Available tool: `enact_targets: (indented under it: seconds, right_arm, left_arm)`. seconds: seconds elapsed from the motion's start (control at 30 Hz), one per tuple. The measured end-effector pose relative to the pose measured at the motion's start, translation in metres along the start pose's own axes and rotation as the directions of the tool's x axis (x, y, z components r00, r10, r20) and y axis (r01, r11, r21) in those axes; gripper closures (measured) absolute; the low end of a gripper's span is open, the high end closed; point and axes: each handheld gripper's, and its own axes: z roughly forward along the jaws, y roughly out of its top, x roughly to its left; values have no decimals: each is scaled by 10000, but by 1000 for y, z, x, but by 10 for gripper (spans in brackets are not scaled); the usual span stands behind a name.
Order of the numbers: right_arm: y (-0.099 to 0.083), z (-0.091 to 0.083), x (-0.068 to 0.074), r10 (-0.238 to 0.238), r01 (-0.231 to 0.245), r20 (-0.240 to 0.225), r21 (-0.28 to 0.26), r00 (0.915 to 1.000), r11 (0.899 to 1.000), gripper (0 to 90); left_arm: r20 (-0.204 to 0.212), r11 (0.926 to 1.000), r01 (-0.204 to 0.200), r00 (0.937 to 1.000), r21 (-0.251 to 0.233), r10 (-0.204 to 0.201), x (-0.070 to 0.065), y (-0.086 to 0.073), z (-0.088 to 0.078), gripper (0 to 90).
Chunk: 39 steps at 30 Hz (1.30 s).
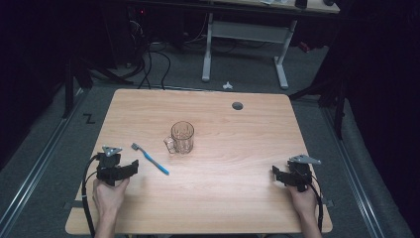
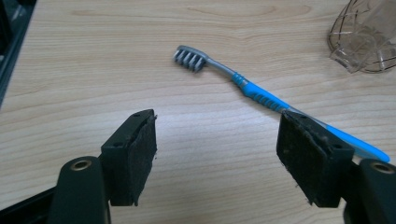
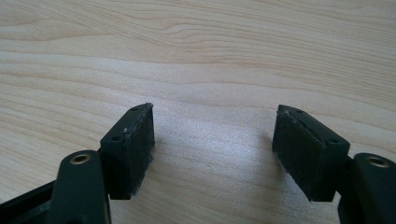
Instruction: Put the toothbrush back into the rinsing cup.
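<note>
A blue and grey toothbrush [image 1: 149, 158] lies flat on the wooden table [image 1: 237, 163], bristle head toward the far left. A clear glass mug [image 1: 181, 137] stands upright just right of it, handle toward the left. My left gripper [image 1: 130, 168] rests near the table's front left, open and empty, a short way left of the toothbrush. In the left gripper view the toothbrush [image 2: 261, 93] runs across ahead of the jaws, its handle end passing behind the right pad [image 2: 306, 158], with the mug [image 2: 369, 37] at top right. My right gripper [image 1: 277, 174] is open at the front right over bare wood.
A round cable hole [image 1: 237, 105] sits near the table's far edge. Beyond the table stands a white desk frame [image 1: 245, 44] with cables [image 1: 148, 64] on the grey floor. A person's hands [image 1: 110, 196] hold both grippers near the front edge.
</note>
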Motion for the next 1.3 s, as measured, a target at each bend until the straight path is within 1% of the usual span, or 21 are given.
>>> enact_targets:
  seconds: [0.2,0.27,0.3,0.33,0.37,0.43,0.53,0.57,0.63,0.7,0.77,0.8,0.83,0.87,0.93,1.03,1.13,1.27,1.3]
  right_arm:
    - [0,0,1,-14,14,-24,7,10000,10000,300]
    - [0,0,1,-15,15,-24,6,10000,10000,300]
    - [0,0,1,-16,16,-25,6,10000,10000,300]
    - [0,0,1,-16,16,-25,6,10000,10000,300]
    - [0,0,1,-14,14,-24,7,10000,10000,300]
    - [0,0,1,-24,24,-32,3,10000,10000,300]
    - [0,0,1,-45,45,-47,6,10000,10000,300]
    - [0,0,1,-53,53,-52,3,10000,10000,300]
    - [0,0,1,-50,50,-52,5,10000,10000,300]
    - [0,0,1,-49,49,-53,4,10000,10000,300]
    - [0,0,1,-50,50,-53,3,10000,10000,300]
    - [0,0,1,-52,52,-52,2,10000,10000,300]
    - [0,0,1,-52,52,-53,6,10000,10000,300]
    - [0,0,1,-53,53,-54,4,10000,10000,300]
    - [0,0,1,-63,63,-65,5,10000,10000,300]
    - [0,0,1,-78,78,-73,9,9999,10000,300]
    - [0,0,1,-76,76,-72,8,9999,10000,300]
    - [0,0,1,-86,86,-74,9,9999,10000,300]
    - [0,0,1,-86,86,-74,9,9999,10000,300]
  left_arm:
    - [86,9992,-170,9998,354,167,-8,12,7,275]
    - [-72,9972,-469,9989,582,474,-11,16,10,285]
    - [-84,9955,-625,9980,707,632,-14,19,12,293]
    - [-84,9955,-625,9980,707,632,-14,19,12,302]
    - [-29,9948,-655,9978,782,659,-16,22,14,302]
    - [-49,9935,-711,9974,889,719,-18,26,18,323]
    - [34,9921,-739,9973,1013,739,-23,31,24,343]
    - [76,9918,-711,9975,1060,707,-24,32,26,365]
    - [69,9894,-716,9974,1263,713,-25,35,31,367]
    - [-31,9872,-764,9970,1397,776,-28,38,35,368]
    - [-83,9868,-778,9968,1419,798,-29,40,37,371]
    - [-119,9867,-757,9969,1438,782,-30,41,38,371]
    - [-88,9873,-612,9980,1466,632,-30,43,39,370]
    - [-89,9875,-562,9983,1475,582,-31,44,41,370]
    - [-85,9856,-589,9981,1585,610,-33,46,44,366]
    - [-182,9784,-797,9962,1907,847,-36,48,51,365]
    - [-195,9724,-748,9965,2208,811,-38,50,57,366]
    - [-273,9688,-467,9981,2433,550,-36,50,63,379]
    - [-325,9670,-482,9978,2501,581,-36,50,65,379]
